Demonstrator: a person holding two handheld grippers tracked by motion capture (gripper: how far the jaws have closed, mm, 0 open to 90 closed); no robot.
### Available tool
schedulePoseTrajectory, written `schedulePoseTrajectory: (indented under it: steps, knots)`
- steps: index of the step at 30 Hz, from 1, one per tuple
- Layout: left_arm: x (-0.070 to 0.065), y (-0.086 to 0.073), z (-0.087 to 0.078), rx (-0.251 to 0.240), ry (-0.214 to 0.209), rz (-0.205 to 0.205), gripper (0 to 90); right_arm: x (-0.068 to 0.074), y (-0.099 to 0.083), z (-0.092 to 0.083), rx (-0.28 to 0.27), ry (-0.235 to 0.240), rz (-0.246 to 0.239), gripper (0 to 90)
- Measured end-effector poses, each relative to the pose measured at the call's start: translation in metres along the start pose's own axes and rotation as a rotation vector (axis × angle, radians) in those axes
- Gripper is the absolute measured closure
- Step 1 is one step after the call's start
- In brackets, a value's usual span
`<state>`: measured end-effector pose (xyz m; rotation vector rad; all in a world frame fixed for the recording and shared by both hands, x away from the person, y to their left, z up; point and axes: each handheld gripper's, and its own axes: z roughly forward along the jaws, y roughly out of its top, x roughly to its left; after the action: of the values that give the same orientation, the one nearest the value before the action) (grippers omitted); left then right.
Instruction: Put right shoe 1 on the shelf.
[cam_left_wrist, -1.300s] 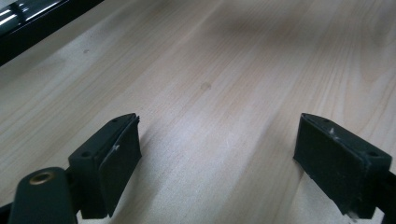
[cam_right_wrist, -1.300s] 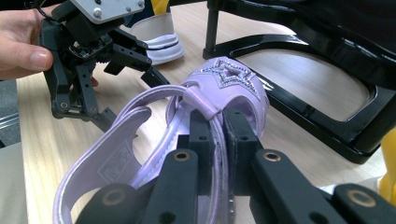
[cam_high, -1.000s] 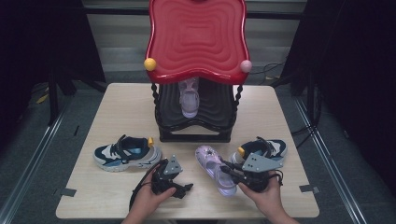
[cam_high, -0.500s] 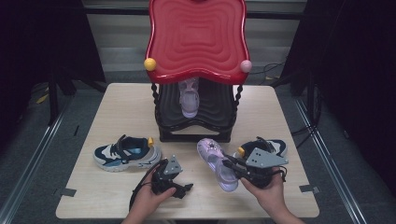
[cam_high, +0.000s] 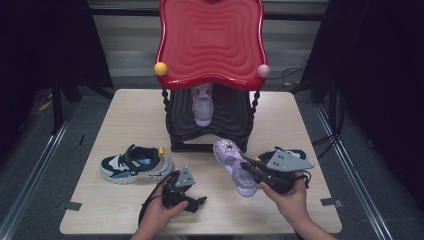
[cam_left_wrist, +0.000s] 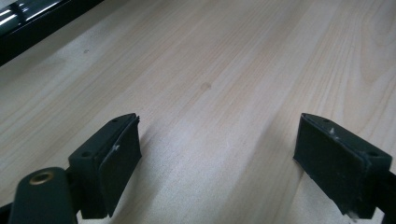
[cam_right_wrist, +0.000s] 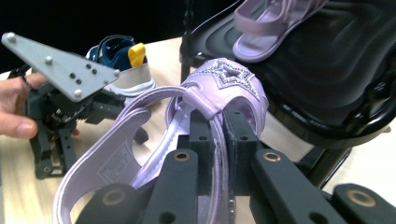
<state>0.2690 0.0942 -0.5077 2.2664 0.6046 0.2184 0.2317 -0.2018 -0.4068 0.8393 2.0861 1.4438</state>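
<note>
Pale wood grain covers the desk (cam_high: 125, 130), ringed by dark curtains and a grey floor. Right of centre, at about four o'clock from the desk's middle, the lilac sandal (cam_high: 232, 165) is held tilted above the wood by the right gripper (cam_high: 252, 169). Its jaws are pinched almost fully together on the sandal's side edge and strap, just behind the star-studded toe band (cam_right_wrist: 229, 77).

By the look of it the sandal is light and soft: a foam-like sole, thin flexible straps, a glittery star patch that could scuff. A grip on one edge lets the heel end droop and swing, so holding lower, across the sole's rim near mid-length, would likely steady it better than a strap alone. An insole label (cam_right_wrist: 114, 161) carries small print, too blurred to read; no brand can be made out.

At twelve o'clock from the held sandal stands a black tiered rack (cam_high: 210, 125) with a red wavy top (cam_high: 210, 40); its mate, a second lilac sandal (cam_high: 202, 105), lies on the black shelf. A blue-and-white sneaker (cam_high: 134, 164) rests at nine o'clock, another (cam_high: 290, 155) partly hidden behind the right gripper.

The left gripper (cam_high: 192, 202) sits low at seven o'clock, jaws spread wide over bare wood, holding nothing.
</note>
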Motion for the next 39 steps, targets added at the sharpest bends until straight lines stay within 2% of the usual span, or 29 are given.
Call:
schedulePoseTrajectory:
  steps: [11, 21, 39]
  knots:
    - [0.0, 0.0, 0.0, 0.0, 0.0, 0.0, 14.0, -0.006, 0.013, -0.001, -0.011, -0.022, -0.002, 83.3]
    - [0.0, 0.0, 0.0, 0.0, 0.0, 0.0, 14.0, -0.01, 0.022, -0.002, -0.051, -0.057, 0.002, 83.6]
    - [0.0, 0.0, 0.0, 0.0, -0.001, 0.0, 14.0, -0.017, 0.029, 0.005, -0.07, -0.091, 0.019, 83.5]
